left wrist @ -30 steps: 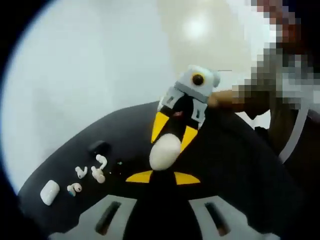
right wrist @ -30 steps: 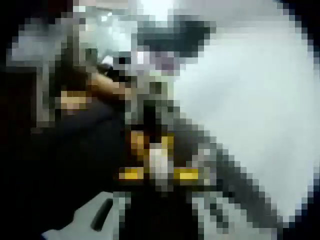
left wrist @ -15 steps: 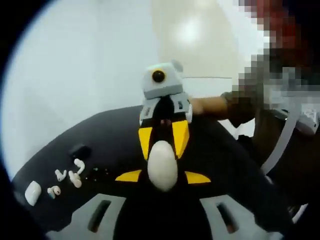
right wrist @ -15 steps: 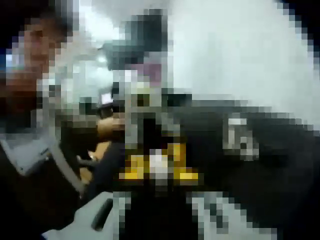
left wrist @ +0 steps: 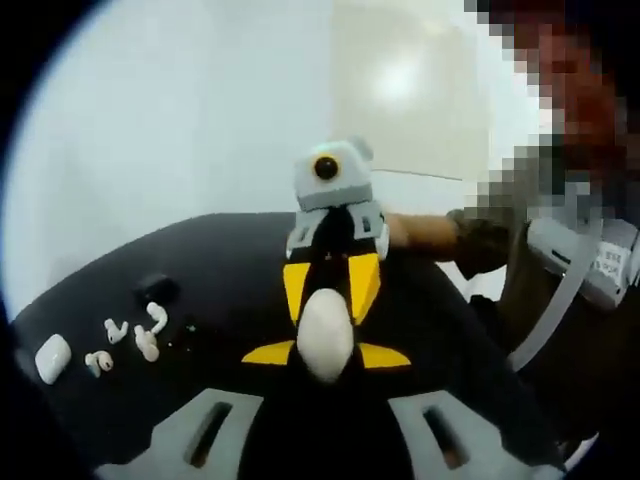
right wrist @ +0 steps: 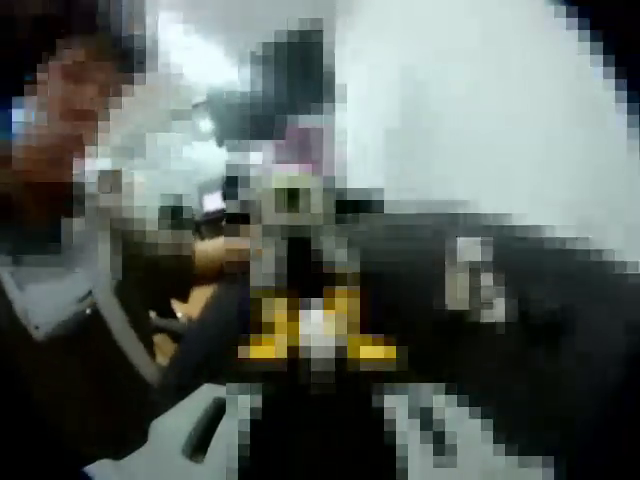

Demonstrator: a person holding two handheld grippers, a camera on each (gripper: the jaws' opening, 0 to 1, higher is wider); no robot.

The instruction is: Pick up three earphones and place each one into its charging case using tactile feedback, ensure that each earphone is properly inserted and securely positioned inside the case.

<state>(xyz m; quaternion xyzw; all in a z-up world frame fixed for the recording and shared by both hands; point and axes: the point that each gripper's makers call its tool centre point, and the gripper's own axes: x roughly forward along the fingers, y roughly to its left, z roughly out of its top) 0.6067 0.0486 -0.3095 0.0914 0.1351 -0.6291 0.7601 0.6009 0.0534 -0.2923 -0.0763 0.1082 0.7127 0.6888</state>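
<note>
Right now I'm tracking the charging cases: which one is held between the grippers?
The white oval case, held up between both grippers; the other white case lies on the dark table, the black one too.

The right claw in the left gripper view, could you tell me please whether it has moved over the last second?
Yes. The right claw has swung from tilted to upright against the black table, its grip on the white oval charging case unchanged.

The place looks like a plain indoor test room or lab. A black table (left wrist: pixel 230 270) stands before bare white walls (left wrist: pixel 180 120), with a glossy pale floor (left wrist: pixel 400 90) at 12 o'clock.
</note>
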